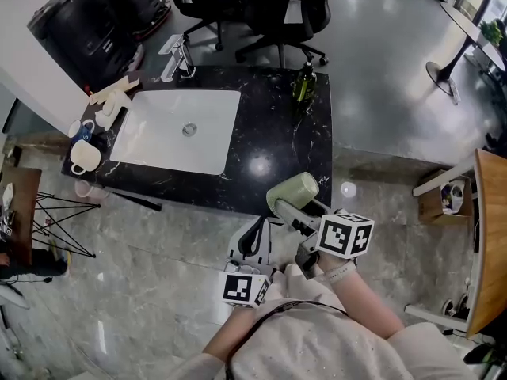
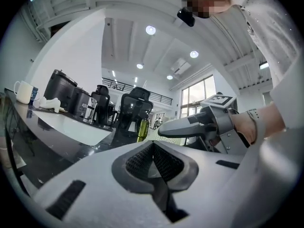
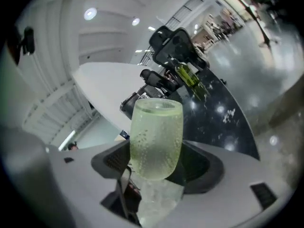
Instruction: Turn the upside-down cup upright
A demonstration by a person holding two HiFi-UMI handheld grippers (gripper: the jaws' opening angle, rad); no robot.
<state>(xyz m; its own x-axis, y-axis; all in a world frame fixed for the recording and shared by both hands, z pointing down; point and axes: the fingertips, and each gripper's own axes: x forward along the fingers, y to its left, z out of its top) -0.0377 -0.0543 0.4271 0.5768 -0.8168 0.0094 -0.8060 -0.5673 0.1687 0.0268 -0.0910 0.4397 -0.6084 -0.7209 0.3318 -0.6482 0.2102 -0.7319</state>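
A pale green dimpled cup hangs in the air over the front edge of the black counter, tilted on its side. My right gripper is shut on it, with a pad pressed against each side of its body. In the right gripper view the cup points away from me, one round end toward the counter. I cannot tell whether that end is the mouth or the base. My left gripper floats just left of the right one, short of the counter. It is shut with nothing in it, and its pads meet.
A white sink with a faucet is set into the counter's left half. A green bottle stands at the far right edge. Mugs cluster at the left end. Black office chairs stand behind the counter, dark machines at far left.
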